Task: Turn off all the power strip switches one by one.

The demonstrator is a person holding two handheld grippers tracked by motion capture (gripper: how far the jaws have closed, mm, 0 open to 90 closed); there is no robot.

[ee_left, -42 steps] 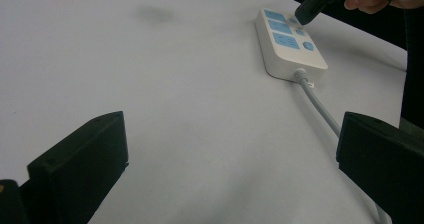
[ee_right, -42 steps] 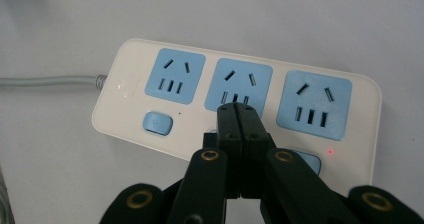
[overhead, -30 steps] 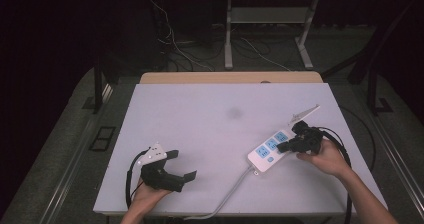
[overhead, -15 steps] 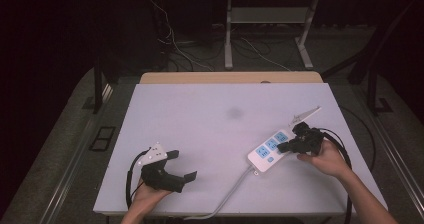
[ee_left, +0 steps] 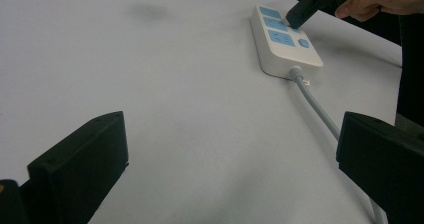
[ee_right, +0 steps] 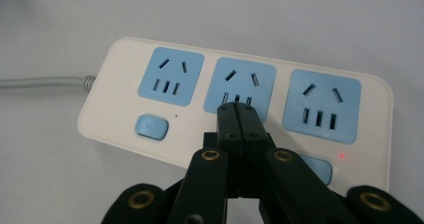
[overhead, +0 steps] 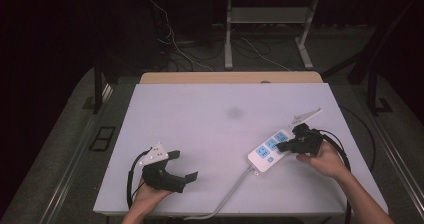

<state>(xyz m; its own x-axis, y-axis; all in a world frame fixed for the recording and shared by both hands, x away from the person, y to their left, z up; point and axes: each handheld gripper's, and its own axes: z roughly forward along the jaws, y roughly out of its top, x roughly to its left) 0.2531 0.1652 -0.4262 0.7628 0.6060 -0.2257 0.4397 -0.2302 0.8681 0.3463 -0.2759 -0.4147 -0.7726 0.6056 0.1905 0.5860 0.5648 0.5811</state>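
1. Black right gripper: jaws clenched tight together, nothing between them; the joined tips rest on the middle blue socket of the power strip.
2. Power strip lies near the table's right edge, its grey cord trailing to the near edge.
3. Right hand grips from the right, gripper angled down and leftwards.
4. Left gripper: jaws released, spread wide, holding nothing, above bare surface.
5. Left hand sits at the near-left corner, well apart from the strip.
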